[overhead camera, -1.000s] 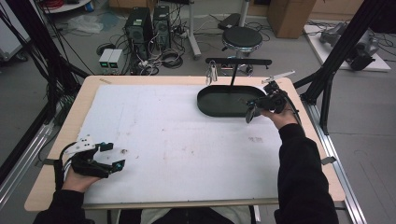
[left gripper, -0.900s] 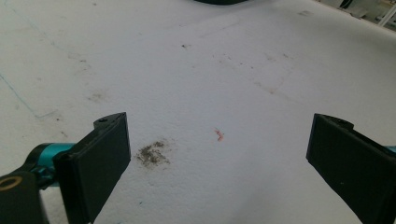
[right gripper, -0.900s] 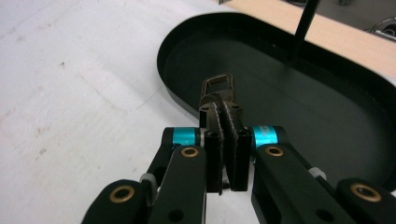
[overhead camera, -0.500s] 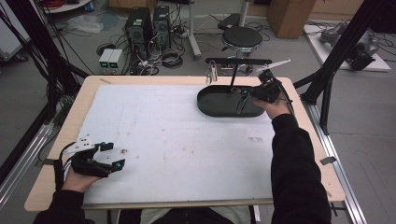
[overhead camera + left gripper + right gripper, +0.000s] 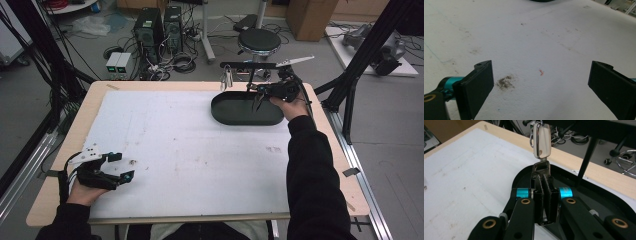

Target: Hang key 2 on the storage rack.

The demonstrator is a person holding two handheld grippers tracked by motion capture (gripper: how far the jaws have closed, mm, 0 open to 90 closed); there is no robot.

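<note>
Over tray (image 5: 225,116): right tongs (image 5: 545,185) clamp a metal tab (image 5: 541,168).
Left tongs (image 5: 541,82): wide, empty.
Risk: tab may slip, thin grip.

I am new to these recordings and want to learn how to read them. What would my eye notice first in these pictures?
First, the right gripper at the table's far right, shut on a flat dark metal piece above the black oval tray. Just beyond it, a shiny carabiner hangs from a black rack. Near the front left corner, the left gripper rests open on the white mat.
</note>
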